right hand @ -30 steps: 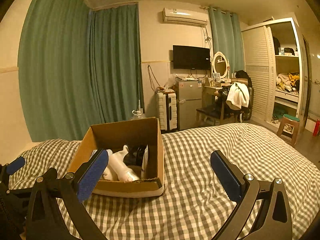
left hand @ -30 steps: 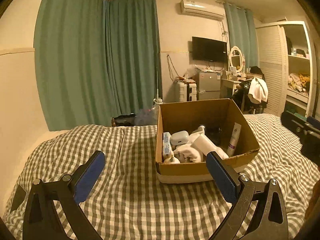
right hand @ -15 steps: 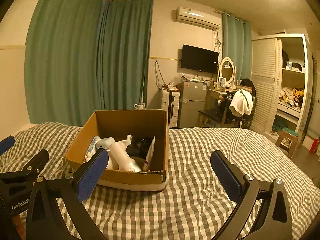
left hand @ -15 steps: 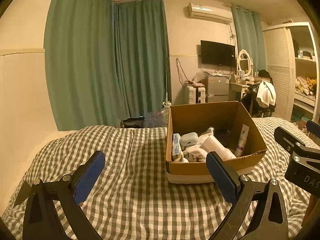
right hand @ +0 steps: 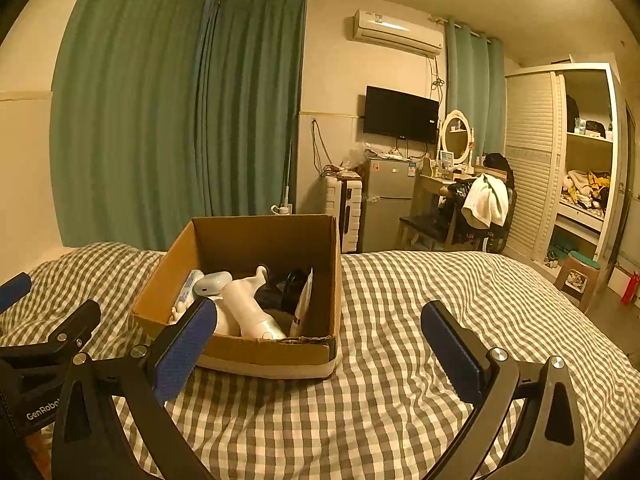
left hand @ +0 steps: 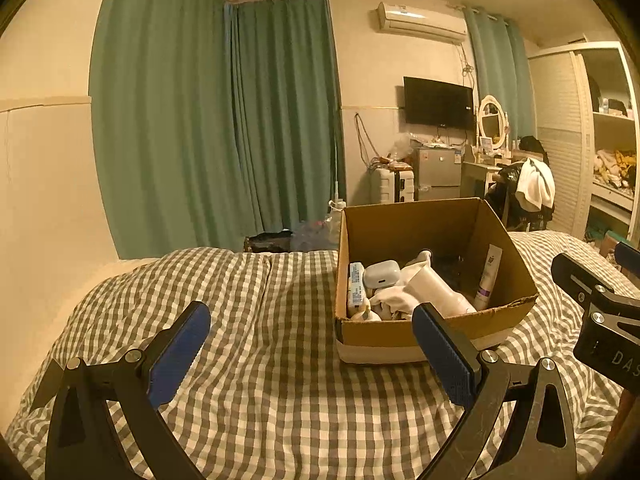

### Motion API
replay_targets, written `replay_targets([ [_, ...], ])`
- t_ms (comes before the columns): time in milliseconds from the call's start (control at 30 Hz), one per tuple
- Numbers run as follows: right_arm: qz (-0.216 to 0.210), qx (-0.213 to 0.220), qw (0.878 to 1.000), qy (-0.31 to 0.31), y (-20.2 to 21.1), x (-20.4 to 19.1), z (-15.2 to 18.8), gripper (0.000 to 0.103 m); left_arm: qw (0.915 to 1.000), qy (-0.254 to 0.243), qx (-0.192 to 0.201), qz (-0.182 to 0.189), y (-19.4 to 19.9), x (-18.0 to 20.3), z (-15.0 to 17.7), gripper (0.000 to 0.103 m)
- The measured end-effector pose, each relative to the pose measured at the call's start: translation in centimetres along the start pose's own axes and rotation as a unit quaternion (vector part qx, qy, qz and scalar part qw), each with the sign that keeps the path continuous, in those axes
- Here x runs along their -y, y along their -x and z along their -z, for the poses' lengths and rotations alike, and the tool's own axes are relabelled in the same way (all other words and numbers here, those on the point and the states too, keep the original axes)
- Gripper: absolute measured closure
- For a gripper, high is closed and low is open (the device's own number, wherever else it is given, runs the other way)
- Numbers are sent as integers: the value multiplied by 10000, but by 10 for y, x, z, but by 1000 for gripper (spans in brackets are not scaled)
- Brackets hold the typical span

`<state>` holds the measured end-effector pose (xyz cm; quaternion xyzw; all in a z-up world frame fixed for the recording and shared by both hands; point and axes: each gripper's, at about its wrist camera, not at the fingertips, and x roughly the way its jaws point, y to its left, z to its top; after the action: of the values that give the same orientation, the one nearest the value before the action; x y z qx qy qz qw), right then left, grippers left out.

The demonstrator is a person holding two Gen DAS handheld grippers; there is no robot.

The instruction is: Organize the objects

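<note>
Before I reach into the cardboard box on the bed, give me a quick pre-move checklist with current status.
1. Left gripper open and empty: ok.
2. Right gripper open and empty: ok.
3. Open brown cardboard box upright on the grey-and-white checked bedspread: ok.
4. Top item reachable: white plastic bottle lies uppermost, unobstructed: ok.
5. Grippers apart from each other: ok.
6. Dark objects at the box's back identified: cannot tell.

Dim amber light, fisheye-warped edges
</note>
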<state>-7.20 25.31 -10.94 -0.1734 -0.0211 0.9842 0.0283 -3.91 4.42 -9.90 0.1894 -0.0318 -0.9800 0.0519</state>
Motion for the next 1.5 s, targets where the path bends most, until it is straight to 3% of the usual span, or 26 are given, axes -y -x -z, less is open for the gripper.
replay_targets([
  [1500,-9,-87,9998,-162,-7,-2,5,1,9996,-52,-77,-252,-2,1,3,0],
])
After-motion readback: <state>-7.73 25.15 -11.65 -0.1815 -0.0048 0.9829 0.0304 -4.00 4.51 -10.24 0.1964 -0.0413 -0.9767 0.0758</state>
